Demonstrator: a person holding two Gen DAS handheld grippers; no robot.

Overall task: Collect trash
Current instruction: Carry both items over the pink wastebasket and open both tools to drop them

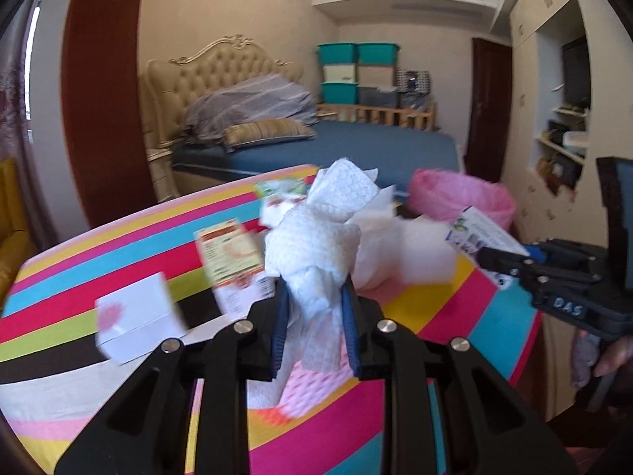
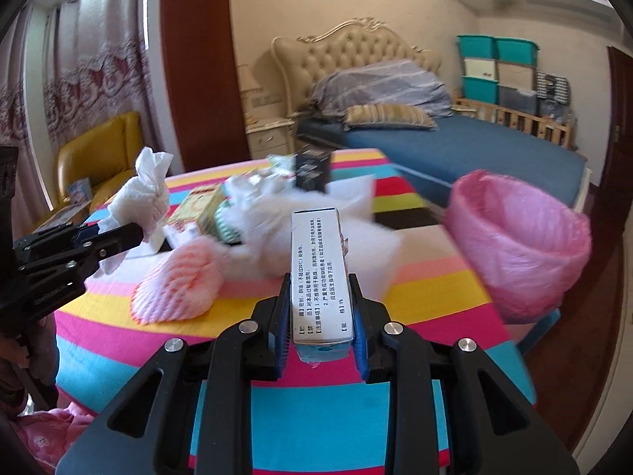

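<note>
Both grippers loaded above a table draped in a bright striped cloth [image 2: 435,289], with a pink-lined trash bin [image 2: 518,245] standing just off its far right edge: the left gripper [image 1: 316,316] has its jaws narrowed on a crumpled white paper towel [image 1: 316,245], pinched low at the twisted neck so the wad blooms above the blue pads [image 1: 350,316], while the right gripper [image 2: 321,316] is clamped on a small white medicine carton [image 2: 318,273] printed with Chinese text, gripped across its two long faces with most of its length sticking out forward

The towel looks soft and nearly weightless, likely to hold wherever it is squeezed but prone to snag or trail loose flaps; the carton appears light and stiff yet probably hollow, so a hard squeeze could cave its walls, and a hold on the flat sides near the middle seems soundest

Still lying on the cloth are a pink foam fruit net [image 2: 174,281], a white box with a pink mark [image 1: 136,318], an orange-and-green printed carton [image 1: 229,253], a dark box [image 2: 312,170] toward the far edge, and a blurred heap of white tissue [image 2: 316,229] in the middle; judged from this, collection is partway through, with both held pieces apparently bound for the bin
</note>
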